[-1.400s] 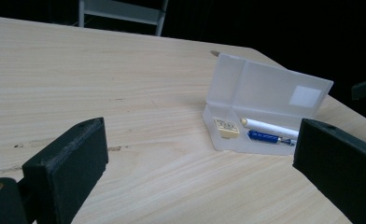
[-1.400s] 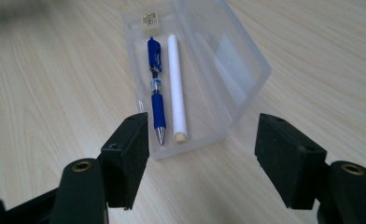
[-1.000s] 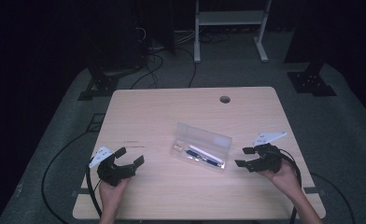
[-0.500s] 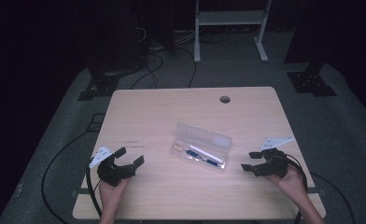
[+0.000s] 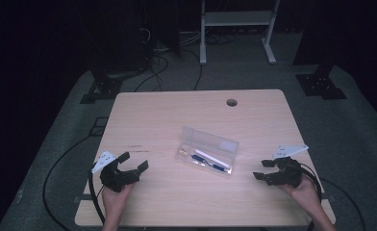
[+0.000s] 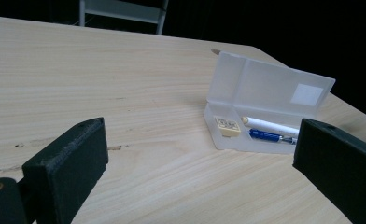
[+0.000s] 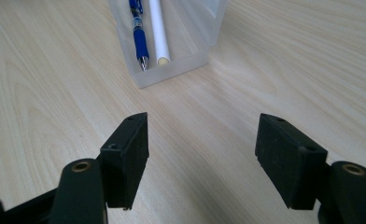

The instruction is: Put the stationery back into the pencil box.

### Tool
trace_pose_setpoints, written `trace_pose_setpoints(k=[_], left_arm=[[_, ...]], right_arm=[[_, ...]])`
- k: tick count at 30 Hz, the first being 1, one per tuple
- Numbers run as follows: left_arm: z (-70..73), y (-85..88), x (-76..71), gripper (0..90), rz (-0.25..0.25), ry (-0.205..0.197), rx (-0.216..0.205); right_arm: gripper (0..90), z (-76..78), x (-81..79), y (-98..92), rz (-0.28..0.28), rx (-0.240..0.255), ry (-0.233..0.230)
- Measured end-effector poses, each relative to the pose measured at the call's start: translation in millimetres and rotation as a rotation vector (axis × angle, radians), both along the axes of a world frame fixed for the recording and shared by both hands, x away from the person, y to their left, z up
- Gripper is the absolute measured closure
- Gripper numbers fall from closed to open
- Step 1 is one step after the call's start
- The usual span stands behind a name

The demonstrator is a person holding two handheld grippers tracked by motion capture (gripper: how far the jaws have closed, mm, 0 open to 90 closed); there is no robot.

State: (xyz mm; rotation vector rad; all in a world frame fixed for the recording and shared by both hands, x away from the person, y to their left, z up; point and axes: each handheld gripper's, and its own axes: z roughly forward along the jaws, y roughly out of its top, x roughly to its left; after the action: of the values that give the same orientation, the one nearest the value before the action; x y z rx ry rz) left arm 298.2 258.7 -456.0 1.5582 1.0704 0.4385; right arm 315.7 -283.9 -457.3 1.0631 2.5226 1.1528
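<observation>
Tool [image 7: 202, 158] faces pen case [image 7: 172, 42] endwise

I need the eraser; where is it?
The eraser lies in the open clear case's left end in the high view, beside the white pen, mid-table.

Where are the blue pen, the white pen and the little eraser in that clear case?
blue pen [image 7: 138, 41], right gripper view, on its blue grip.
white pen [image 6: 270, 126], left gripper view, mid-barrel.
eraser [image 6: 227, 126], left gripper view, on its top face.
</observation>
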Motion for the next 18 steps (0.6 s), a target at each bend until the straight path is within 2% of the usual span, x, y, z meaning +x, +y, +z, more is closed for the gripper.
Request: trace_pose_setpoints(k=[13, 18], left_arm=[[0.1, -0.5, -0.4, 2.1, 0.0, 0.0, 0.002], [0.2, -0.1, -0.8, 2.1, 0.002, 0.0, 0.0]], right_arm=[[34.3, -6.4, -9.1, -12.2, -0.027, 0.001, -0.003], [34.2, -9.2, -13.2, -17.6, -0.04, 0.018, -0.002]])
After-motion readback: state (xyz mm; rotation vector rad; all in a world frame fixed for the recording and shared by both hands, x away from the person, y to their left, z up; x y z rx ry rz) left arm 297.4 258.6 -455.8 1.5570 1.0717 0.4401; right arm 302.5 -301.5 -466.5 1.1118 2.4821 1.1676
